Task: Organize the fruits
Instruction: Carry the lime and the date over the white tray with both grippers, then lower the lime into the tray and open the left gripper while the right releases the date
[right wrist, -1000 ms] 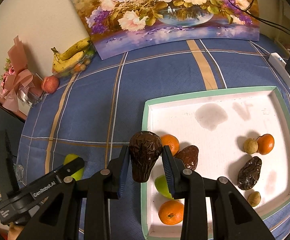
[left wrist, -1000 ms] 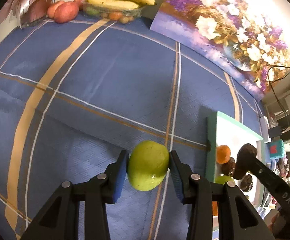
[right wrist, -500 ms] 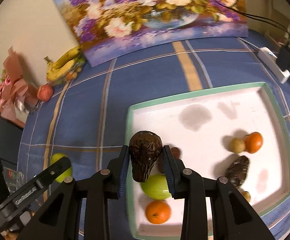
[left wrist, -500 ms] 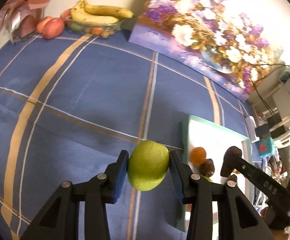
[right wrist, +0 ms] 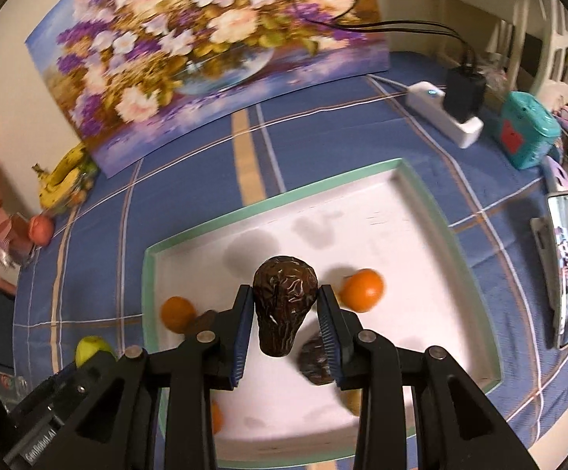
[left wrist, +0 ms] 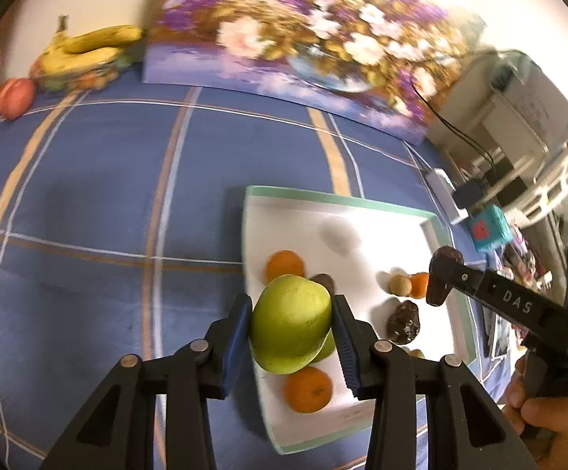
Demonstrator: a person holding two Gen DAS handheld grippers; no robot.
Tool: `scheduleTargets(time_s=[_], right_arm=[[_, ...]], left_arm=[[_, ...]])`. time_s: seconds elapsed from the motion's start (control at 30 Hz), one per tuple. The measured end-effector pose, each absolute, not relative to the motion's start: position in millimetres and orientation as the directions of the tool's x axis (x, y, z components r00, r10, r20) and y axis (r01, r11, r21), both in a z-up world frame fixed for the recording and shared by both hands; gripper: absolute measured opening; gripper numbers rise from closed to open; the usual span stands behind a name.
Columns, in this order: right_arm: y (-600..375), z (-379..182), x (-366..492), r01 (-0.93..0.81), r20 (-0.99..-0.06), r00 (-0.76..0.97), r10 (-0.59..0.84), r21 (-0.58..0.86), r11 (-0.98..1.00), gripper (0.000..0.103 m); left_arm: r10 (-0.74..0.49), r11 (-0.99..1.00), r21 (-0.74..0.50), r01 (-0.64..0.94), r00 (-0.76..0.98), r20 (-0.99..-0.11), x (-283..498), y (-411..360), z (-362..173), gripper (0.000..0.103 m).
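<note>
**A:** Where do your two fruits sit relative to the tray [right wrist: 421, 180]?

**B:** Your left gripper [left wrist: 292, 333] is clamped on the green pear [left wrist: 290, 323], held in the air over the tray's near left edge, above another green fruit and an orange [left wrist: 307, 389] lying inside. Your right gripper [right wrist: 286, 329] is clamped on the dark wrinkled fruit [right wrist: 284, 309], which hangs over the middle of the tray, just left of a loose orange [right wrist: 362, 290].

**A:** How will they handle?

**B:** The pear looks smooth, rounded and fairly hefty, so I judge it could slip or roll if your fingers [left wrist: 237, 337] ease off too high. You hold it across its widest part, which seems the safest place. The dark fruit looks lighter and its wrinkled skin should give more bite; you have it pinched across the broad upper half, narrow end pointing down.

**A:** Anything to mind on the tray?

**B:** The oranges, the small round brown fruit [left wrist: 399, 285] and the other dark fruit [left wrist: 403, 321] would likely roll if bumped. The bare white floor toward the tray's far side looks the easier spot.
</note>
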State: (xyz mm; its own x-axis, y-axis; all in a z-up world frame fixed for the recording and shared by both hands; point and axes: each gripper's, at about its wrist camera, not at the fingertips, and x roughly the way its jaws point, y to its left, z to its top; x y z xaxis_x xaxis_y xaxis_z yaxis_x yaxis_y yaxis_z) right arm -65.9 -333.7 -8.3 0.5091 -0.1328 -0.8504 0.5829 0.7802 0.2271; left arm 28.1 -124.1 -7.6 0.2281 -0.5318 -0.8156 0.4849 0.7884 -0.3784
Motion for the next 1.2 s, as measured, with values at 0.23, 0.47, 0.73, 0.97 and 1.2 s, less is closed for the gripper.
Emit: scheduleTargets(time_s=[0.23,0.47,0.73,0.97,1.2], right_arm=[[-347.0,-9.9,-79.3,0.601,-0.847,0.509,-0.152,0.223,0.767,0.035],[-344.4,-22.1,-68.6,0.579,-0.860,0.498,-0.112,0.233,0.781,0.035],[-334.2,-45.1,-52.4,0.550,-0.895,0.441,-0.071,0.207,0.809,0.035],[-333.0,-65.1,-46.2,0.551,-0.919,0.392,-0.043,0.198,0.811,0.035],[-331.9,-64.7,-45.6,0.547,-0.920,0.389,-0.046,0.190,0.815,0.035]], left_arm=[[-0.527,0.789,-0.383,0.480,0.209,-0.824,33.5,-139.9,-24.7,0.044],[-0.504,0.805,-0.354,0.476,0.233,-0.832,39.4,-146.3,-35.6,0.044],[-0.477,0.814,-0.333,0.476,0.222,-0.850,42.0,-151.9,-46.3,0.044],[-0.482,0.813,-0.341,0.472,0.216,-0.849,43.0,-151.0,-46.7,0.044],[-0.484,0.812,-0.346,0.471,0.211,-0.849,43.8,-150.7,-46.7,0.045]])
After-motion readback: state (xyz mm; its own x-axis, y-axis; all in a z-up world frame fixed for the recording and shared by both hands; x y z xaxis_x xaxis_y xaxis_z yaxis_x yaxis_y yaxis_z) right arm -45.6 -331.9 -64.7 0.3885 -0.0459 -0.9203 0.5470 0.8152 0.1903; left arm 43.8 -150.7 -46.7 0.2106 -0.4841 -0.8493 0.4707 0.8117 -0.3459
